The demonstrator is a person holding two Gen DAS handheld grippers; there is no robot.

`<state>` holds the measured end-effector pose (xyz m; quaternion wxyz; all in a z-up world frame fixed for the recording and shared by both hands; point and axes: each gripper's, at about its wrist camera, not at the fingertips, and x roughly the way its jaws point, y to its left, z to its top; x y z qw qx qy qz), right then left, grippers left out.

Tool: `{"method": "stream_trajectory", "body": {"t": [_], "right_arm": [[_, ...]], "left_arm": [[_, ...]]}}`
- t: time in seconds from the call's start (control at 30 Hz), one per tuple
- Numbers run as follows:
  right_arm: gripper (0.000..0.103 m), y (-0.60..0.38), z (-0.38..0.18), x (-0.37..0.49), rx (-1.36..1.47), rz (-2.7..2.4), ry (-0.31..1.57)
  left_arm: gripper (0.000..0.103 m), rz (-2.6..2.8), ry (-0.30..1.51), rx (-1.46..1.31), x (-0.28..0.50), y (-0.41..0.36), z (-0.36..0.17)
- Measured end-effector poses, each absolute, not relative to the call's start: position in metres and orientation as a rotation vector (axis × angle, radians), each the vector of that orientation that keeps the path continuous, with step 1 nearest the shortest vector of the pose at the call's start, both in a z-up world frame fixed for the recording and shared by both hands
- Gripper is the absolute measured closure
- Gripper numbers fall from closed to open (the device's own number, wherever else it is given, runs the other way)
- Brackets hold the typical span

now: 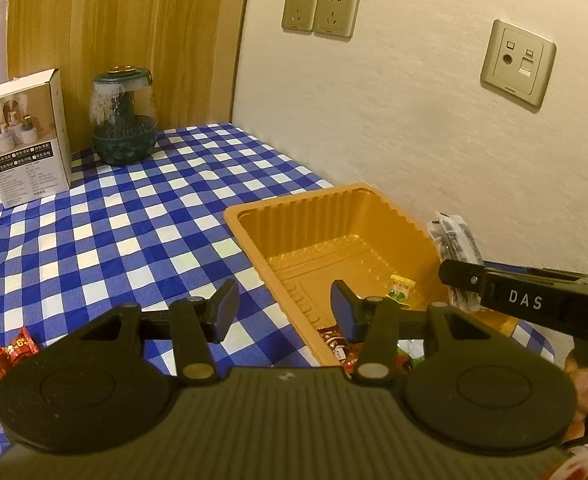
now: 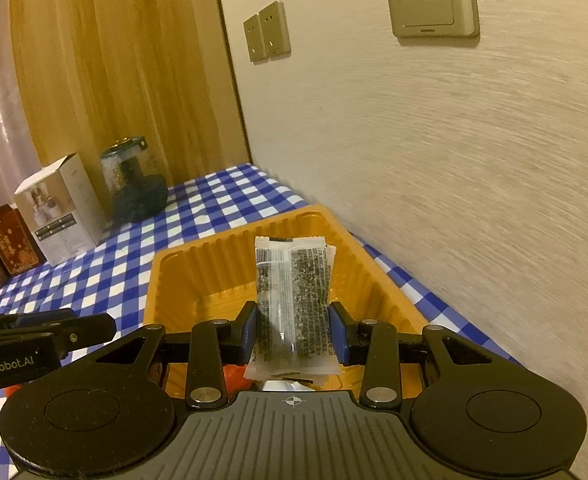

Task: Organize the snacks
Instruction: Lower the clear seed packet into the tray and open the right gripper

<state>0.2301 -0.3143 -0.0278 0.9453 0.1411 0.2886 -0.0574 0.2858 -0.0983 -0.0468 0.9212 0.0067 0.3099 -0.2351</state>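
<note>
Right tongs (image 2: 293,330) clamped on a clear-and-black printed snack packet (image 2: 291,300), gripped across its lower half, upright, poised over the orange plastic tray (image 2: 161,280). Left tongs (image 1: 285,312) spread wide, holding nothing, hovering just above the tray's near corner where it meets the blue-checked surface (image 1: 133,220).

Packet probably light, crinkly and soft; slick film likely to slide if squeezed loosely, contents perhaps crushable if squeezed hard. Best held across the flat middle, clear of the crimped end seals. Seemingly a second packet pressed behind the first, though hard to confirm.

Tray thin-walled and ribbed, likely to skid or flex under a push. Inside, at the near end: a small yellow-and-green candy wrapper (image 1: 401,289), a brown wrapped bar (image 1: 336,342), and bits of red and green wrappers partly hidden by the left tongs. Far end bare. Two red snack packets (image 1: 3,360) lying outside on the cloth, to the left, not yet gathered in.
</note>
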Motion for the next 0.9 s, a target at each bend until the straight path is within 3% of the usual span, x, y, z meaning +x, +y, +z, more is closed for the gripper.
{"method": "stream_trajectory", "body": {"t": [0.1,0.17,0.2,0.23,0.9], "right_arm": [[0.064,-0.3149,-0.0283,0.2313,0.311,-0.100,0.585],[0.050,-0.3167,-0.0291,0.2319,0.334,-0.093,0.581],[0.038,-0.3176,-0.0289,0.2315,0.344,-0.101,0.576],[0.036,-0.3188,-0.0286,0.2311,0.354,-0.105,0.570],[0.036,-0.3129,-0.0270,0.2321,0.342,-0.113,0.590]], "left_arm": [[0.057,-0.481,0.640,0.015,0.2859,-0.0976,-0.0473],[0.057,-0.478,0.642,0.014,0.2860,-0.0966,-0.0474],[0.057,-0.477,0.643,0.013,0.2862,-0.0962,-0.0475],[0.057,-0.475,0.642,0.013,0.2860,-0.0961,-0.0474],[0.055,-0.470,0.660,0.028,0.2844,-0.0927,-0.0500]]}}
